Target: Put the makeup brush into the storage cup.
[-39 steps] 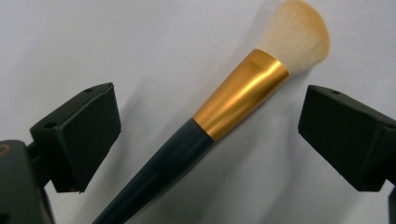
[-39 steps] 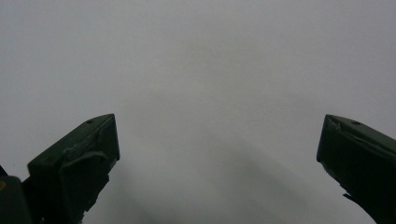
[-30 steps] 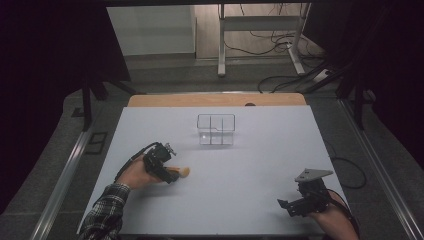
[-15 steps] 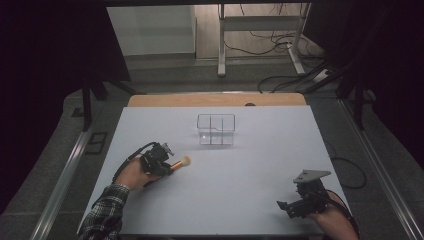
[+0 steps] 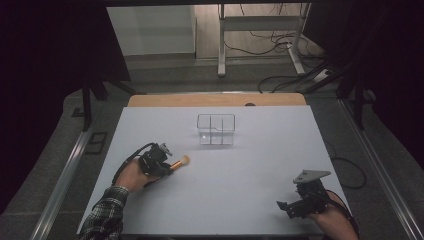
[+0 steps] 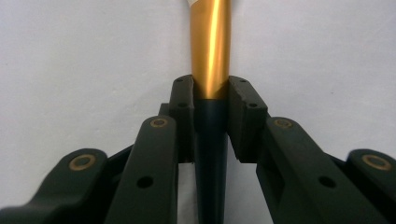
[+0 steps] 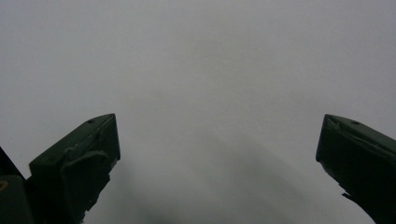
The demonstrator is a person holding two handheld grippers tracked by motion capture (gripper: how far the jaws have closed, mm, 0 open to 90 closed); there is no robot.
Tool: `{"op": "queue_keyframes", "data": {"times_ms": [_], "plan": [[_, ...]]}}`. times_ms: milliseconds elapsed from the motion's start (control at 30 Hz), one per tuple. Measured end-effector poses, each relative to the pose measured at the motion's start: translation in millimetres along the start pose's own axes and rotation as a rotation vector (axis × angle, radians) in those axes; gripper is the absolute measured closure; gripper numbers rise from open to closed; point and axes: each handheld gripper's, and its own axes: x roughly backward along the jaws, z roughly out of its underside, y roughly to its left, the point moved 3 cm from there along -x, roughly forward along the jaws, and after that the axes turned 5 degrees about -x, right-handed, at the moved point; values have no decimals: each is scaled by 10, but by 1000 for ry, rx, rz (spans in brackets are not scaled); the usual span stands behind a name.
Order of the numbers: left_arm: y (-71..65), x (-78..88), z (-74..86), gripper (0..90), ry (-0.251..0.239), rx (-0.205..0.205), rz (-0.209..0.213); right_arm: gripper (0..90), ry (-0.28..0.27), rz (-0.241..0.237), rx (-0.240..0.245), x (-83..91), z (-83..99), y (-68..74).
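Step in hand: I read this as the pick-up of the brush (image 5: 179, 162), with the grasp made and the carry not yet begun
Left gripper: my left gripper (image 6: 211, 100) has just been closing and its jaws now stand clamped on the brush, one pad on each side of the handle where the dark part meets the gold sleeve
Brush: it points away from the left gripper, gold sleeve ahead of the jaws and pale bristle tip toward the middle of the surface (image 5: 260, 200); I cannot tell from the high view whether the tip rests on the surface or hangs just above it
Right gripper: my right gripper (image 7: 219, 140) has its jaws spread wide with nothing between them, looking at bare white surface; in the high view it sits near the front right corner, well apart from the brush
Clear box: a see-through divided box (image 5: 215, 129) stands toward the far middle of the surface, beyond the brush and to its right; its compartments look empty as far as I can make out
Next move, my judgement: lift the brush clear, carry it forward and right toward the clear box, and keep the handle from twisting in the pads, since the grip sits near the tail end and the long front could sag
Watch for: the tip catching the box rim on the way in
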Motion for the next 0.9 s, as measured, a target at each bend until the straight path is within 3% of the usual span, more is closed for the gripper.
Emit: {"op": "queue_keyframes", "data": {"times_ms": [667, 900], "plan": [[-134, 241, -12, 738, -132, 35, 6, 1, -3, -2, 4, 8, -4, 14], [-209, 359, 19, 738, -202, 48, 6, 1, -5, -2, 4, 12, -7, 19]]}}
